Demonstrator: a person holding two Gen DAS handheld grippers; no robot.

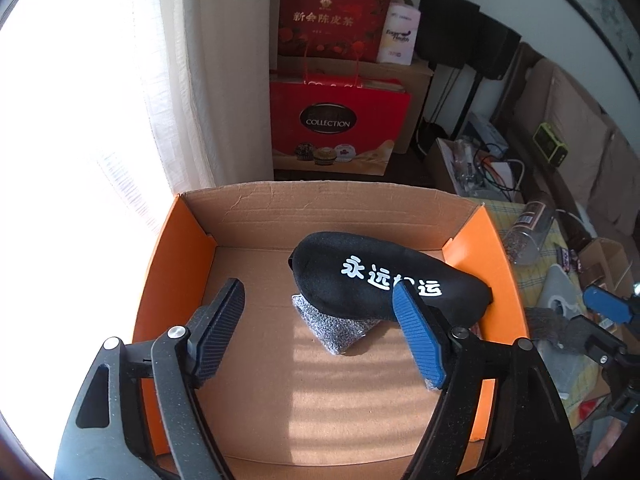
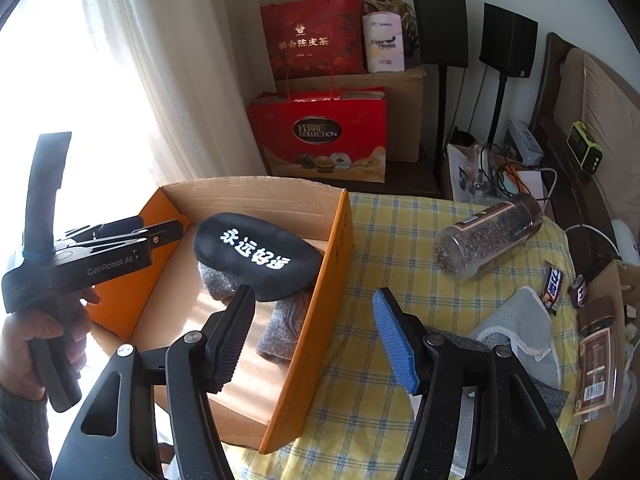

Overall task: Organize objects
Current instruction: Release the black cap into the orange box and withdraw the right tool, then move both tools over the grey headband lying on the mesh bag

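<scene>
An orange cardboard box stands open on the table; it also shows in the right wrist view. Inside lies a black pouch with white characters on top of a grey knitted cloth. My left gripper is open and empty, hovering over the box floor just in front of the pouch. My right gripper is open and empty above the box's right wall. A clear jar of dark grains lies on its side on the yellow checked cloth.
On the table's right are a grey mesh pad, candy bars and a brown packet. Red gift bags, a cardboard carton and speakers stand behind the table. A curtain hangs at the left.
</scene>
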